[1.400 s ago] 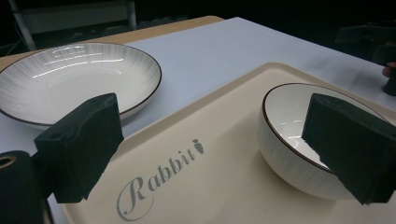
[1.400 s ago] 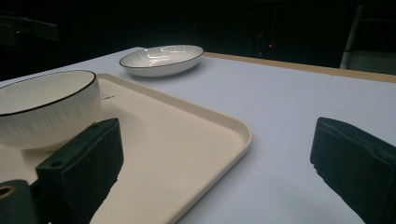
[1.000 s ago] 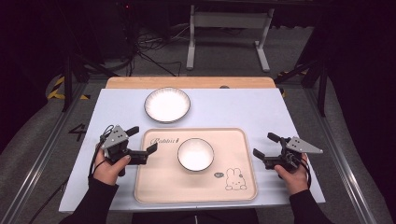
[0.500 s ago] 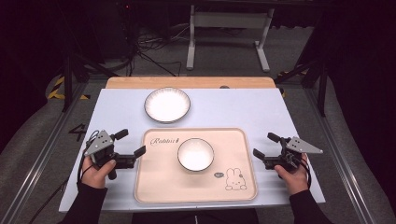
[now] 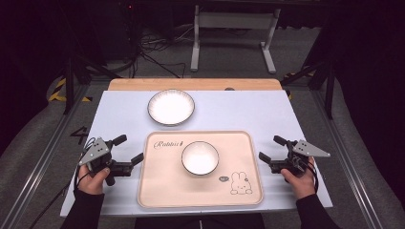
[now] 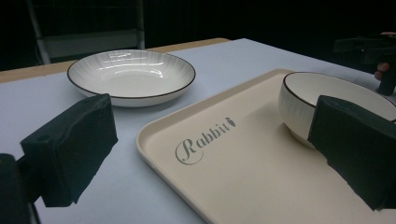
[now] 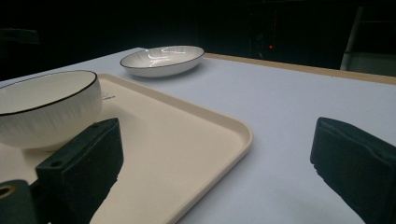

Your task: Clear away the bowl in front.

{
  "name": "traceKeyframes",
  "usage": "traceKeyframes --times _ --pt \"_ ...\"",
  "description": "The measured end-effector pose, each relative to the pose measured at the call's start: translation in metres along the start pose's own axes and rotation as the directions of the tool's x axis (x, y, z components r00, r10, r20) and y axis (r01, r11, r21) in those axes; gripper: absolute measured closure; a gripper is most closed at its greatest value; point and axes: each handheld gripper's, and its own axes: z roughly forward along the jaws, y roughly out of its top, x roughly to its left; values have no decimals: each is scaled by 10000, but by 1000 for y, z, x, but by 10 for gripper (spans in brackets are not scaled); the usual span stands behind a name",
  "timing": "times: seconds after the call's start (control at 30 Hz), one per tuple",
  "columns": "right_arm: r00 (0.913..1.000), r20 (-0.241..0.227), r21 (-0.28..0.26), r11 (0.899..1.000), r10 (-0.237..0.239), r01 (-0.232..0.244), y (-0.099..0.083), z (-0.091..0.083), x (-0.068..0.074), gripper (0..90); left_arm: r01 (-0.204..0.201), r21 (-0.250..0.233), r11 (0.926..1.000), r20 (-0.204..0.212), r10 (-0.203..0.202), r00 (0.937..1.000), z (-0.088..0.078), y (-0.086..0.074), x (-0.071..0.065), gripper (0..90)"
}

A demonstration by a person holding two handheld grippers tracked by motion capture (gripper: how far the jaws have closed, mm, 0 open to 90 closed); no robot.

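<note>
A cream tray (image 5: 167, 191) marked "Rabbit" lies at the table's near middle. On it stands a white bowl with a dark rim (image 5: 200, 158). A white ribbed plate (image 5: 171, 107) sits on the table beyond the tray. My left gripper (image 5: 129, 149) is open just left of the tray, holding nothing. My right gripper (image 5: 269, 148) is open just right of the tray, also holding nothing. In the left gripper view, the tray (image 6: 243, 177), bowl (image 6: 327, 93) and plate (image 6: 130, 77) lie ahead between the spread jaws. The right gripper view shows the tray's corner (image 7: 233, 128), bowl (image 7: 46, 109) and plate (image 7: 162, 59).
The pale table top (image 5: 248, 112) ends in a wooden strip (image 5: 191, 84) at the far edge. A metal stand (image 5: 231, 28) and cables are on the floor behind. Dark frame rails run along both sides of the table.
My left gripper has drawn back to the left, off the tray's left edge, and slightly toward the person. The right gripper, bowl, plate and tray have not moved.
</note>
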Motion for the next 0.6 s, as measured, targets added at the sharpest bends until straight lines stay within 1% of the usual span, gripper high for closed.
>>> traceKeyframes --times 0.1,0.2,0.3,0.33,0.43,0.53,0.6 --pt "10000 -1 0 10000 -3 3 0 0 0 34 50 32 10000 -27 -50 10000 0 -3 2 20" --pt "10000 0 0 10000 -1 1 0 0 0 34 -39 57 10000 13 39 10000 2 -6 4 20" --pt "10000 -4 -4 10000 -7 7 0 0 0 33 53 60 10000 6 -53 10000 3 -10 6 19" --pt "10000 0 -8 10000 -4 4 0 0 0 34 -12 67 10000 -28 13 10000 2 -10 7 19" --pt "10000 -16 1 10000 -4 4 0 0 0 34 -10 81 10000 -19 10 10000 1 -11 8 20" --pt "10000 -14 1 10000 2 -2 0 0 0 34 -64 195 9998 46 63 10000 2 -11 7 20" --pt "10000 -15 -2 10000 -2 2 0 0 0 34 -117 169 9998 37 116 9999 2 -11 6 20"
